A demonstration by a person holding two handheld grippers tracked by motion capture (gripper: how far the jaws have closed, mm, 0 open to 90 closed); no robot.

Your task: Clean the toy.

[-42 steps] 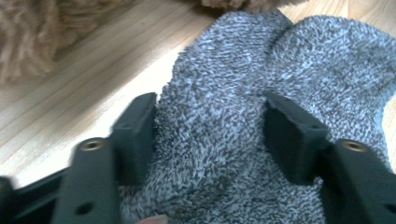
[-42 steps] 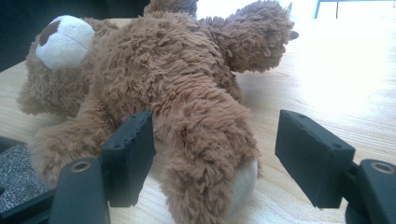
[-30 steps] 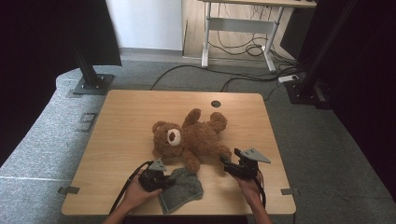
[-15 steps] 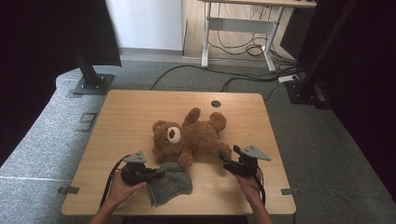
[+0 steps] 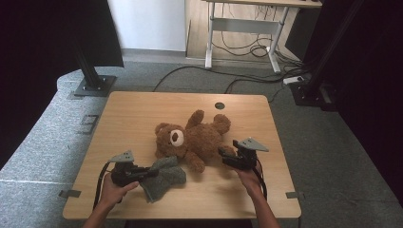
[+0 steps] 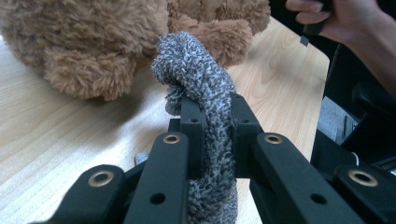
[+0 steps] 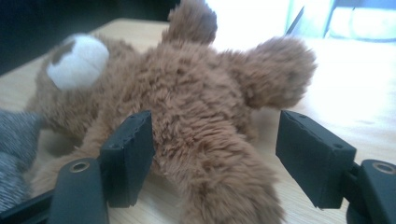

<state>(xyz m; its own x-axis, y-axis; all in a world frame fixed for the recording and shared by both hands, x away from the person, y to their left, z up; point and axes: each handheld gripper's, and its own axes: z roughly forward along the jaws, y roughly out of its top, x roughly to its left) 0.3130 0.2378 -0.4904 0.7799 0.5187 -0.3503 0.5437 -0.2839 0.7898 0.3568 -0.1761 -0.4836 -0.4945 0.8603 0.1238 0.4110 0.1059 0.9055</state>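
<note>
A brown teddy bear (image 5: 192, 137) lies on its back in the middle of the wooden table (image 5: 138, 111), head to the left. My left gripper (image 5: 153, 172) is at the front left, shut on a grey knitted cloth (image 5: 165, 178) that sags to the table beside the bear's head. In the left gripper view the cloth (image 6: 201, 79) is pinched between the jaws of the left gripper (image 6: 215, 119), with the bear (image 6: 88, 42) just beyond. My right gripper (image 5: 222, 156) is at the bear's lower leg. In the right gripper view the right gripper (image 7: 217, 135) is open, its jaws either side of the bear's leg (image 7: 224, 186).
A round cable hole (image 5: 219, 105) sits near the table's far edge. Black stand bases (image 5: 92, 85) and cables (image 5: 247, 80) lie on the grey floor behind the table. A white-legged desk (image 5: 242, 28) stands farther back. Bare tabletop stretches to the left and far side.
My left gripper has moved left and risen a little, dragging the grey cloth with it. The right gripper has edged forward to the bear's leg.
</note>
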